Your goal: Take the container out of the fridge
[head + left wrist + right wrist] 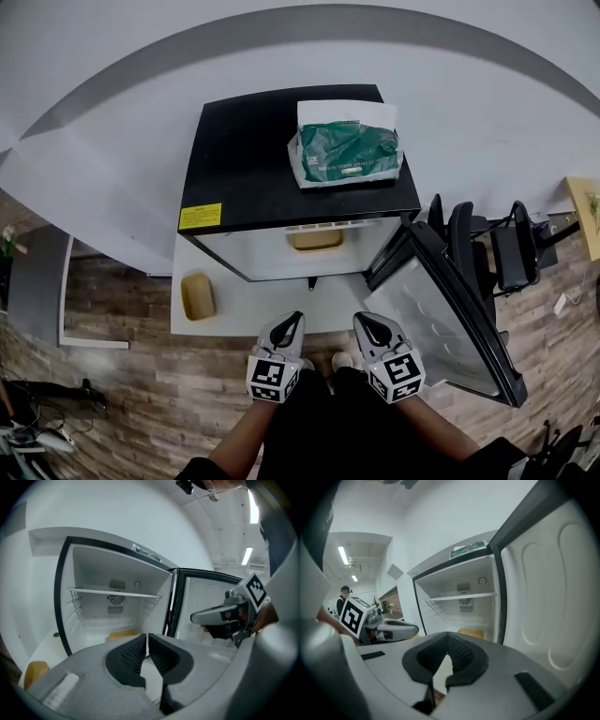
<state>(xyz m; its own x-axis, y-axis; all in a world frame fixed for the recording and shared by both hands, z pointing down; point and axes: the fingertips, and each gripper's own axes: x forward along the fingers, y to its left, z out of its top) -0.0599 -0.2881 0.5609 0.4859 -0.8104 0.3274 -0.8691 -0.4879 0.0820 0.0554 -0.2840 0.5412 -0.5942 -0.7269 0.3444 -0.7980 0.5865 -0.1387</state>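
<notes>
The container (316,240), tan and shallow, is seen on the floor of the fridge (253,159), under the wire shelf (117,592) and towards the back of the compartment; it is touched by neither tool. The fridge is shown with its door (450,309) swung open to the right, and its white interior is exposed. A yellow sticker (200,217) is fixed at the front left corner of the black top. On that top a green bag (347,153) is laid upon a white sheet. The fridge is set on a white platform (244,314), on which a second tan container (198,296) is placed to the left of the fridge, outside it. A wood-patterned floor (112,412) is seen around the platform.

The left gripper (299,316) and the right gripper (357,317) are held side by side in front of the open compartment, well short of the container. Each is pointed towards the interior. In the left gripper view the jaws are pressed together with nothing between them. In the right gripper view the jaw tips likewise meet, and nothing is held.
</notes>
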